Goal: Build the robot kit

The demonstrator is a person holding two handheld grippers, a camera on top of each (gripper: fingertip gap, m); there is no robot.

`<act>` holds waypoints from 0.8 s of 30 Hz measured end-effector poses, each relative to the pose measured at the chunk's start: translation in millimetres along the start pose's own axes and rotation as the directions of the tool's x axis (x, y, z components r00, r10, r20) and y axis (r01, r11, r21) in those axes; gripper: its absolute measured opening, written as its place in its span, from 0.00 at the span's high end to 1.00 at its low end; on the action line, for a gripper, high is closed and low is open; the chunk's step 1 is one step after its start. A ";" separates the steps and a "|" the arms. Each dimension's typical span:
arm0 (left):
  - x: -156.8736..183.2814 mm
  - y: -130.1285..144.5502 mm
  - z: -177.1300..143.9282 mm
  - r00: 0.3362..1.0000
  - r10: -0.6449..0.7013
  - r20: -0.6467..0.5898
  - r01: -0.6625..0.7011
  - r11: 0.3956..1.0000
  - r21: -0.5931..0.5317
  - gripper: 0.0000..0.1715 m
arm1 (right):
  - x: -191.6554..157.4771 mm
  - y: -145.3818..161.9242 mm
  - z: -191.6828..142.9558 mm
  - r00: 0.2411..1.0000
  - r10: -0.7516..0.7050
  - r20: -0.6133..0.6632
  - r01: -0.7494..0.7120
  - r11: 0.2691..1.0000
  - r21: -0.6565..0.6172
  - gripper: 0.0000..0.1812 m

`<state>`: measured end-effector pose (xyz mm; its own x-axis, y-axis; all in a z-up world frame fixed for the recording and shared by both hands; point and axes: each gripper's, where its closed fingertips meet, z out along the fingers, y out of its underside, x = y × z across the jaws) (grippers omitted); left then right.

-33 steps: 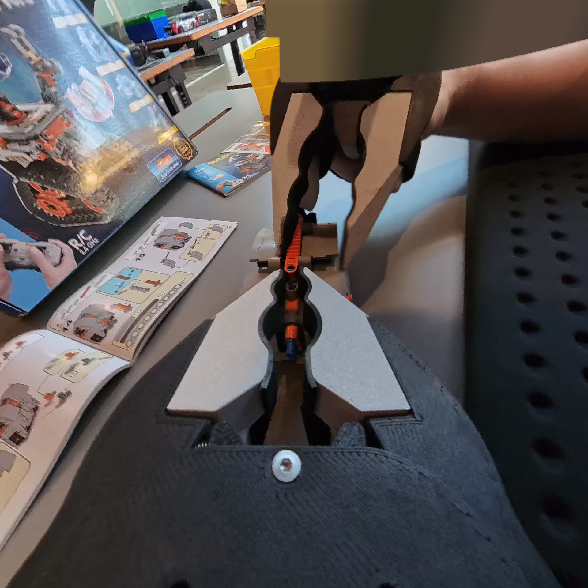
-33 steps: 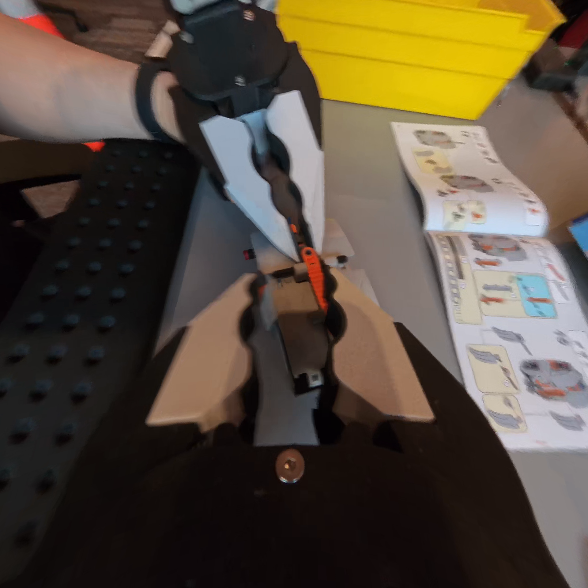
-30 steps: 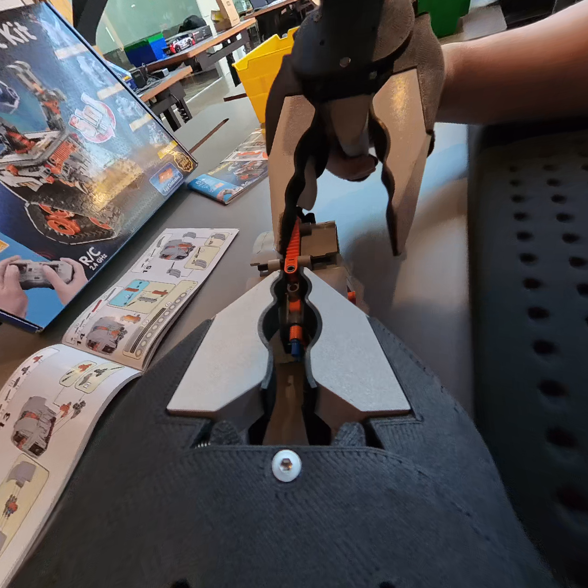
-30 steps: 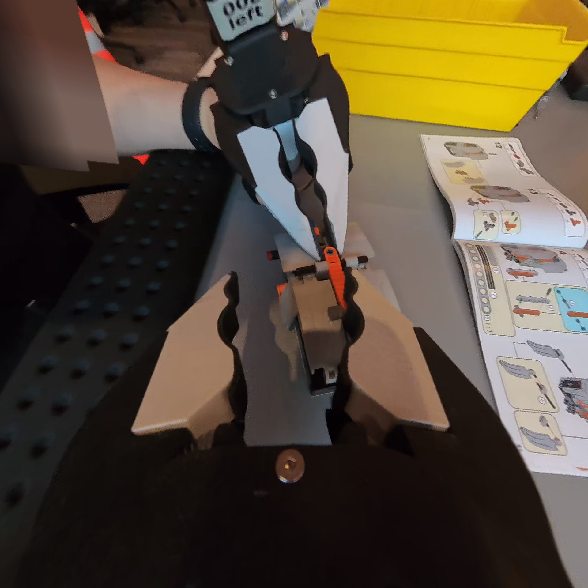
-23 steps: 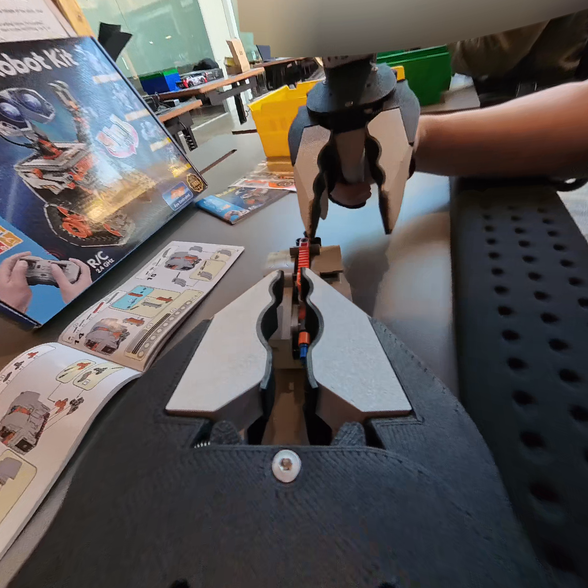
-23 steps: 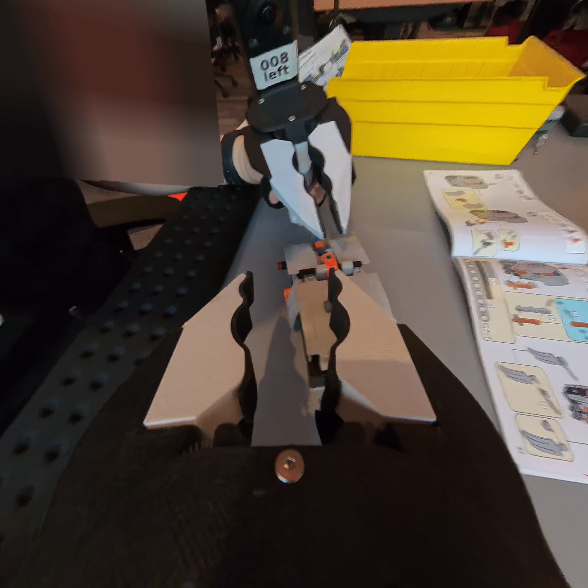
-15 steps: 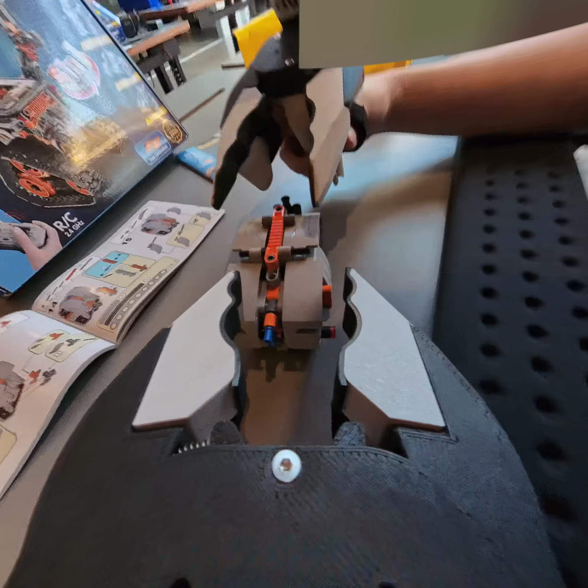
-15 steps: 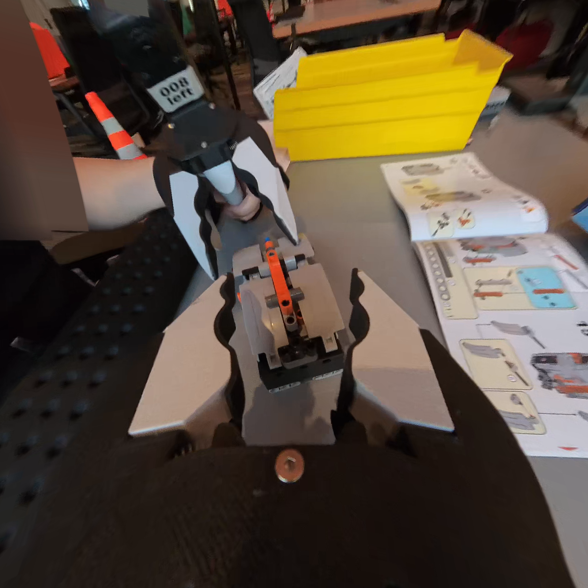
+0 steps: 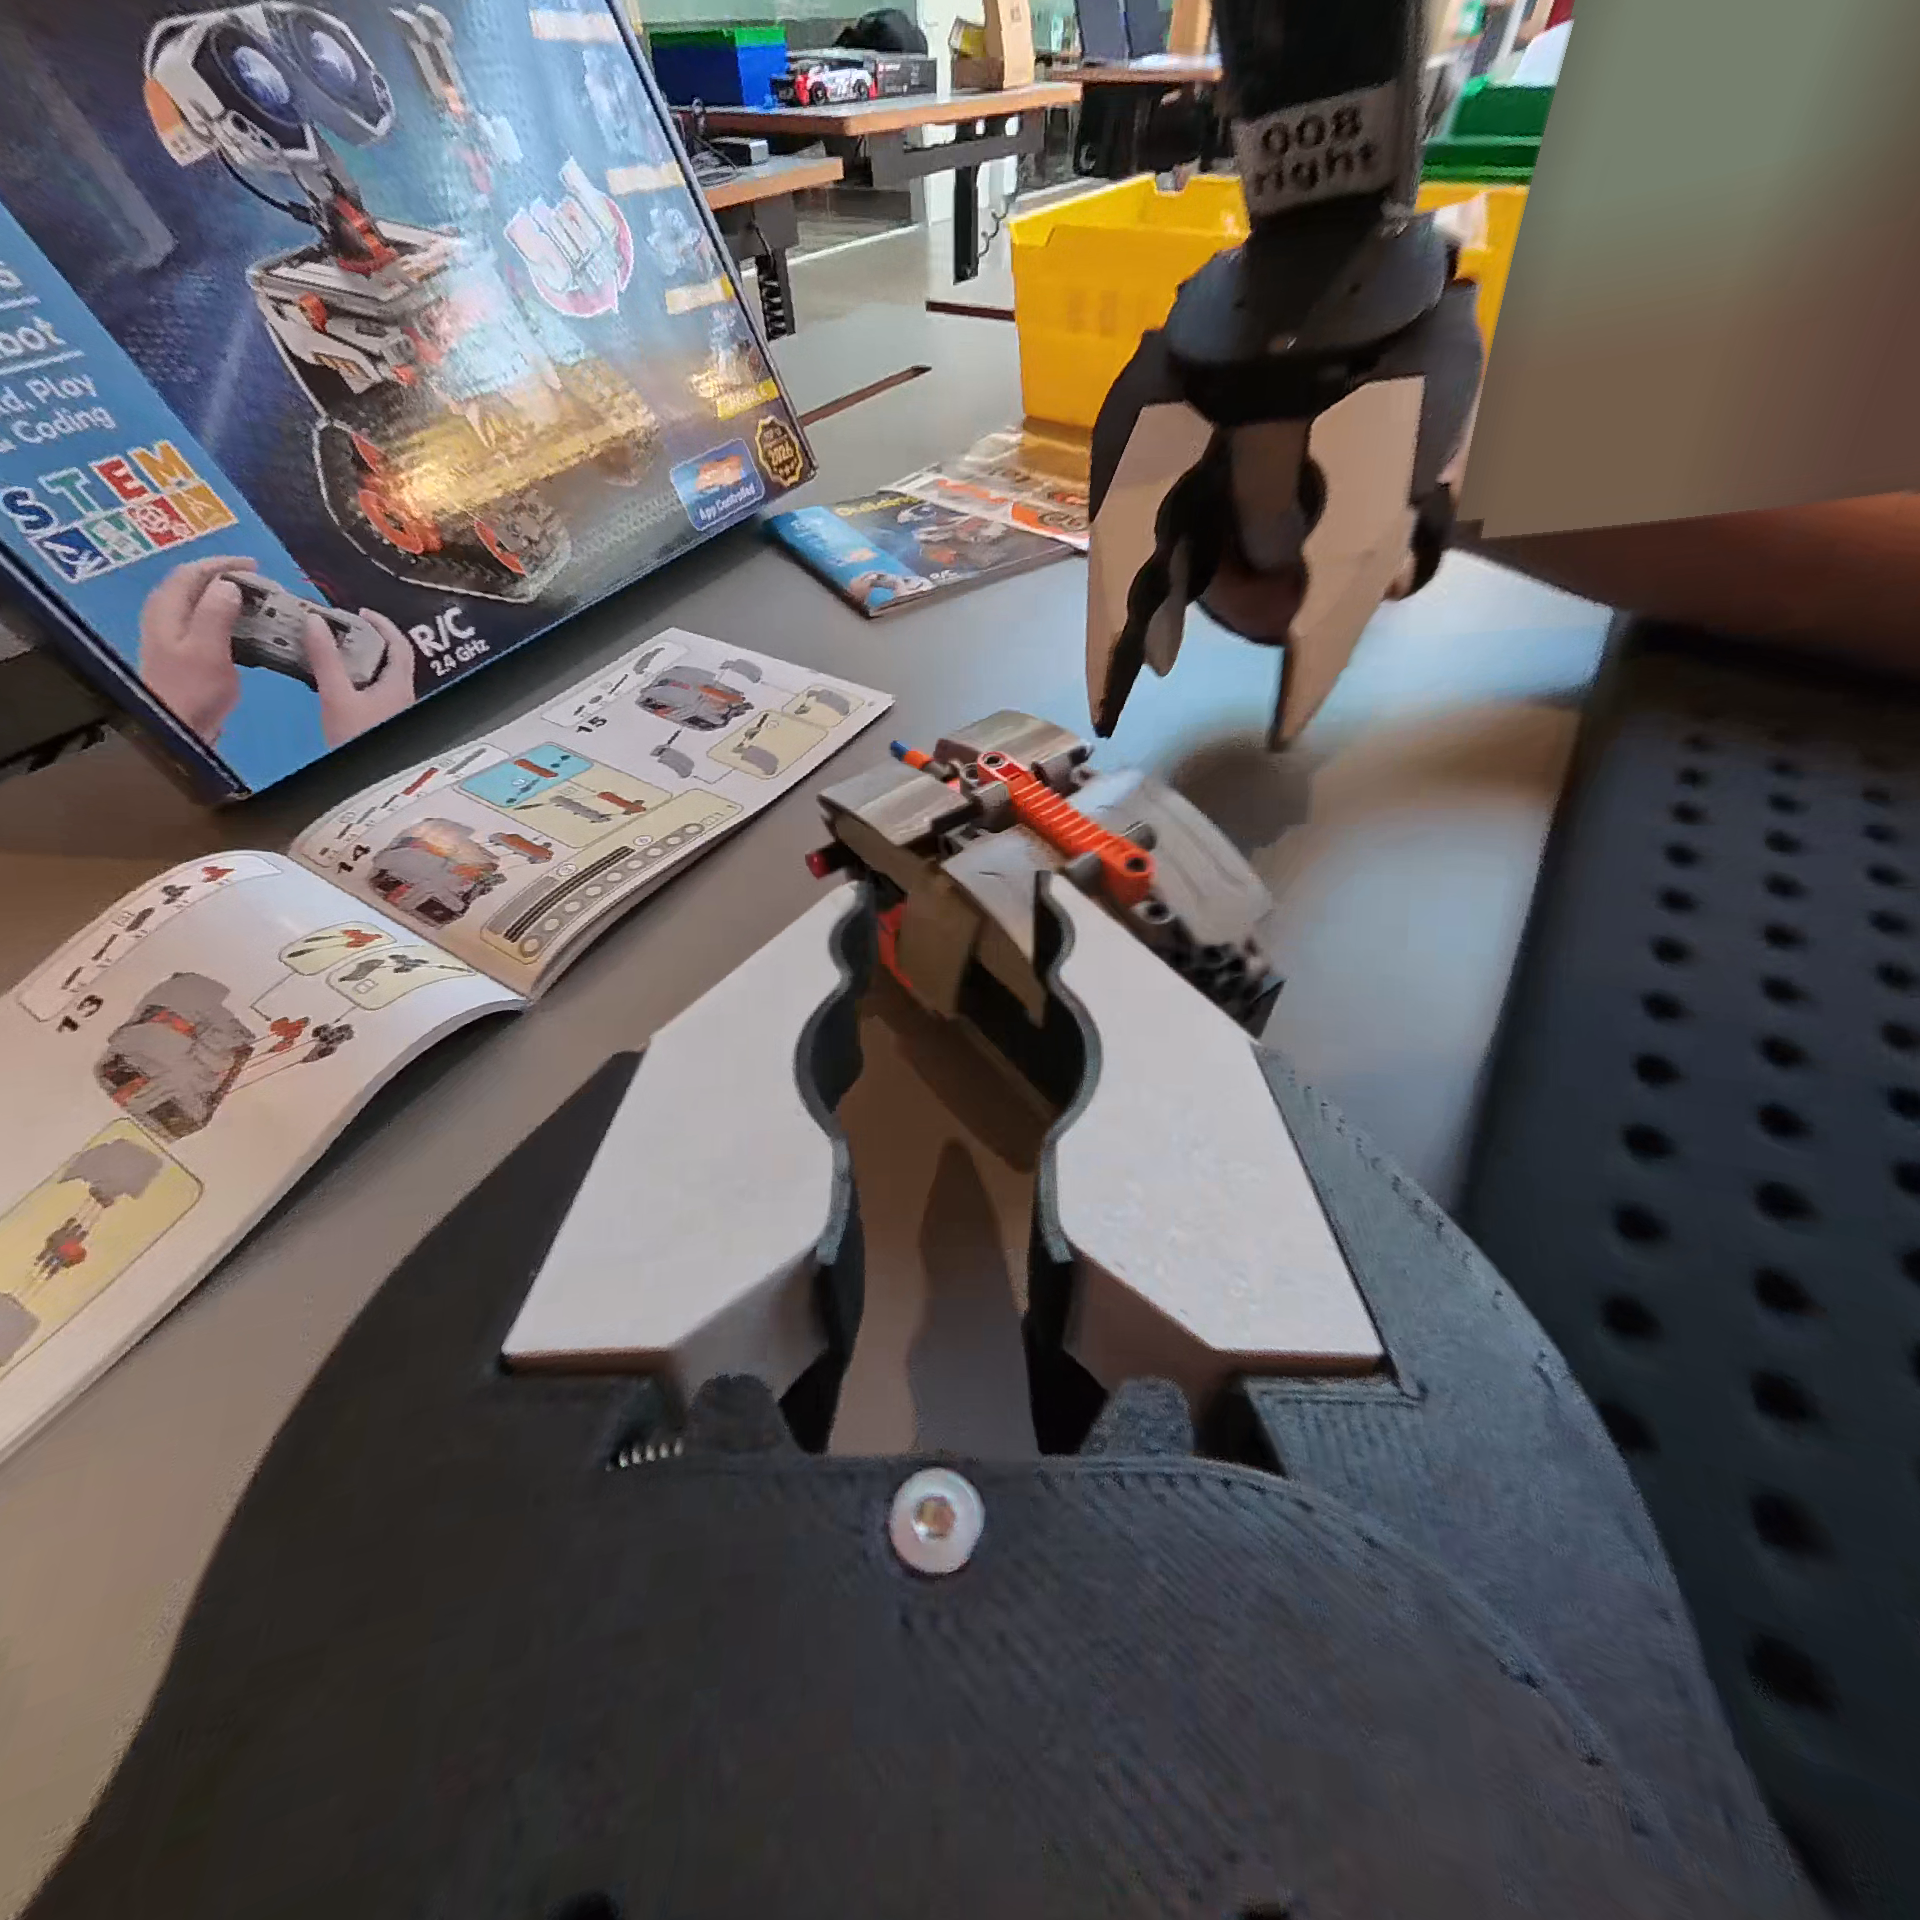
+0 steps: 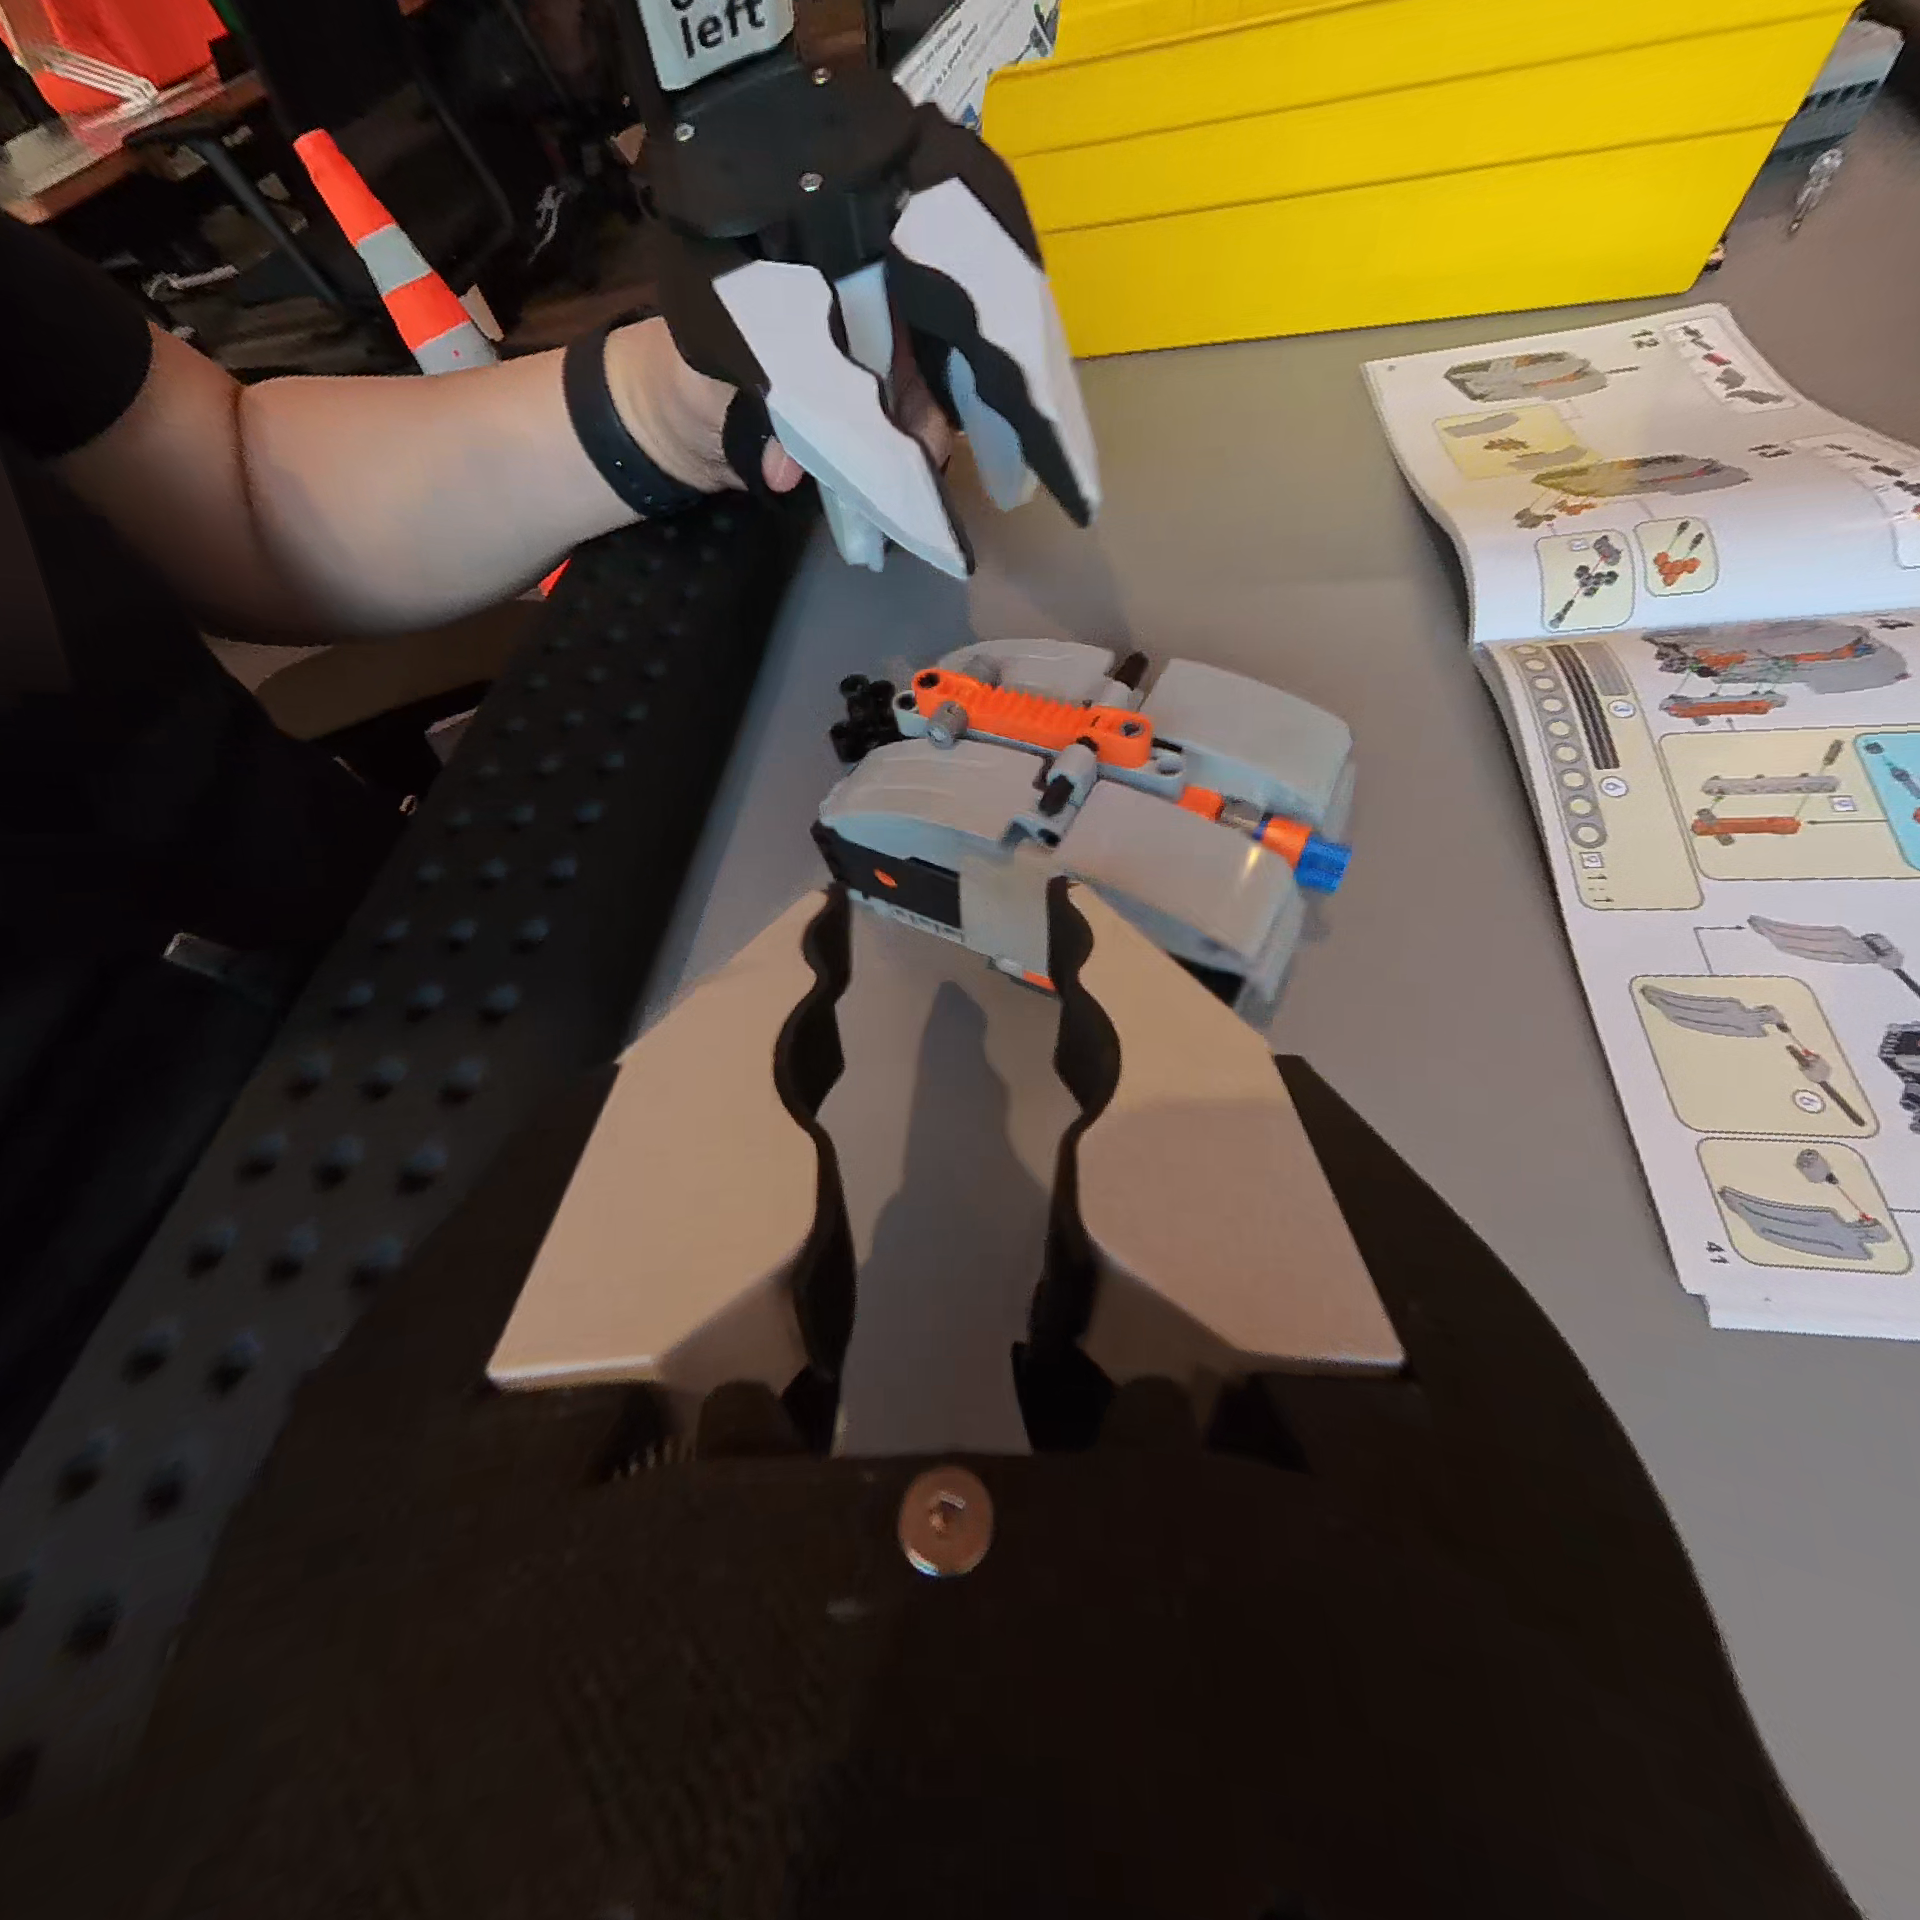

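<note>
A grey brick-built model [image 9: 1060, 821] with an orange toothed beam on top, a blue pin at one end and a black base lies on the grey table, also in the right wrist view [image 10: 1081, 790]. My left gripper [image 9: 945, 899] is open and empty, and its tips hover just above the model's near side. It also shows in the right wrist view [image 10: 1018, 535], lifted clear of the model. My right gripper [image 10: 945, 899] is open and empty, its tips just short of the model. It also shows in the left wrist view [image 9: 1195, 732], raised behind the model.
An open instruction booklet [image 9: 468, 862] [image 10: 1714, 831] lies beside the model. A blue kit box [image 9: 364, 364] leans at the back. A yellow bin [image 10: 1403, 156] stands behind, with thin booklets [image 9: 914, 540] nearby. A black studded mat [image 9: 1745, 1039] [image 10: 364, 987] flanks the table edge.
My left gripper let go of the orange beam and opened. Both grippers drew back and up. The model now lies turned sideways on the table.
</note>
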<state>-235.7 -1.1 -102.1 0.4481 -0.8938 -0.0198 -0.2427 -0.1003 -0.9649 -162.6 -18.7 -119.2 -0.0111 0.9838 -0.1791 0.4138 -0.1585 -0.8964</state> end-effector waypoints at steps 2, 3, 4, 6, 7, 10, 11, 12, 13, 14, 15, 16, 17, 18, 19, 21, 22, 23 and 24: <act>4.4 -0.9 0.0 0.999 -0.025 -0.026 0.025 1.000 0.008 0.90 | 8.7 -1.6 -1.3 0.999 -0.001 -0.049 0.002 1.000 0.020 0.86; 7.6 1.6 1.9 0.998 -0.041 -0.049 0.041 0.999 -0.008 0.90 | 13.1 -4.2 -1.4 0.997 0.006 -0.071 -0.003 0.999 0.037 0.87; 10.1 6.6 4.6 0.996 -0.057 -0.067 0.055 0.998 -0.040 0.90 | 14.5 -7.4 -0.6 0.997 0.010 -0.077 -0.006 0.998 0.056 0.88; 8.7 17.2 10.3 0.996 -0.069 -0.057 0.063 0.992 -0.105 0.84 | 12.3 -9.6 1.5 0.997 -0.008 -0.077 0.013 0.998 0.065 0.87; 7.0 18.7 11.8 0.997 -0.066 -0.042 0.060 0.991 -0.116 0.82 | 12.9 -8.5 2.8 0.995 -0.028 -0.095 0.033 0.998 0.053 0.84; 9.2 8.9 12.2 0.995 -0.091 -0.034 0.088 0.992 -0.089 0.76 | 20.6 -10.5 4.3 0.977 -0.120 -0.175 0.129 0.991 0.037 0.76; 10.7 4.1 11.8 0.993 -0.113 -0.031 0.110 0.991 -0.076 0.75 | 22.3 -11.1 5.3 0.974 -0.133 -0.185 0.142 0.989 0.036 0.76; 12.4 0.6 11.3 0.991 -0.129 -0.026 0.127 0.989 -0.073 0.75 | 20.8 -11.2 7.4 0.978 -0.126 -0.165 0.134 0.990 0.038 0.77; 15.9 -2.8 11.2 0.990 -0.138 -0.026 0.136 0.988 -0.073 0.75 | 18.9 -11.3 10.1 0.985 -0.109 -0.136 0.116 0.992 0.041 0.77; 19.6 -5.2 12.7 0.989 -0.144 -0.019 0.142 0.987 -0.081 0.75 | 17.8 -10.8 12.4 0.989 -0.094 -0.113 0.098 0.994 0.038 0.77; 23.2 -5.5 16.2 0.990 -0.141 -0.001 0.141 0.985 -0.101 0.74 | 15.8 -9.6 14.7 0.993 -0.076 -0.089 0.079 0.997 0.027 0.78; 28.4 -3.8 21.4 0.992 -0.124 0.013 0.125 0.983 -0.132 0.71 | 13.3 -11.8 15.2 0.996 -0.053 -0.067 0.055 0.998 0.028 0.81; 34.1 0.5 27.5 0.995 -0.097 0.026 0.100 0.979 -0.177 0.65 | 10.0 -13.0 15.0 0.999 -0.022 -0.044 0.022 1.000 0.019 0.86; 37.8 5.6 32.8 0.997 -0.055 0.048 0.064 0.972 -0.227 0.59 | 5.8 -11.4 15.0 1.000 0.016 -0.018 -0.016 1.000 -0.011 0.87; 38.4 8.1 35.9 0.997 0.003 0.080 0.018 0.965 -0.261 0.55 | 3.7 -10.5 14.0 0.999 0.037 -0.014 -0.037 0.999 -0.035 0.86; 31.8 9.3 36.8 0.981 0.113 0.160 -0.059 0.950 -0.306 0.55 | -4.9 -9.7 9.3 1.000 -0.005 0.003 0.006 0.998 -0.063 0.87; 27.5 10.4 36.6 0.972 0.142 0.189 -0.076 0.945 -0.319 0.56 | -3.7 -10.1 5.6 0.998 -0.063 -0.024 0.061 0.996 -0.070 0.85; 24.4 12.8 36.9 0.969 0.146 0.199 -0.074 0.941 -0.329 0.56 | -0.6 -11.8 1.4 0.989 -0.138 -0.053 0.133 0.988 -0.075 0.81; 22.5 16.2 37.7 0.972 0.136 0.193 -0.065 0.940 -0.336 0.56 | 2.0 -14.4 -2.9 0.975 -0.210 -0.067 0.205 0.976 -0.079 0.77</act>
<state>-197.1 -6.4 -128.1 0.5682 -0.7980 -0.2006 -0.5461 -0.1834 -0.8174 -166.0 -14.2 -105.5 -0.0371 0.9985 0.0408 0.4736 0.0535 -0.8791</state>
